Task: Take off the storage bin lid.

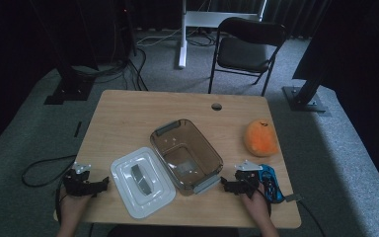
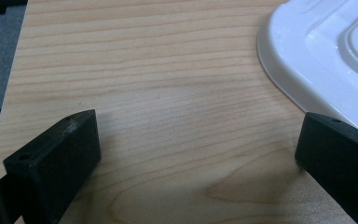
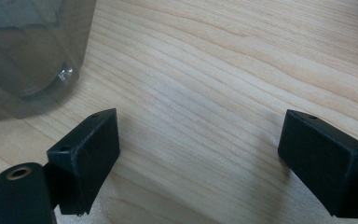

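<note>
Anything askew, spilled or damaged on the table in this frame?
Nothing stands out. The clear container sits open and empty at an angle, its white lid flat beside it, with the orange plush and blue controller lying intact.

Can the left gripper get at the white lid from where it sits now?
Probably yes. The left gripper is open, with bare table between it and the white lid, whose edge lies just beside one jaw in the left gripper view. Nothing blocks the way.

Spread tongs [image 3: 198,158] over table [image 3: 223,70], perhaps beside container [image 3: 28,51]
</note>
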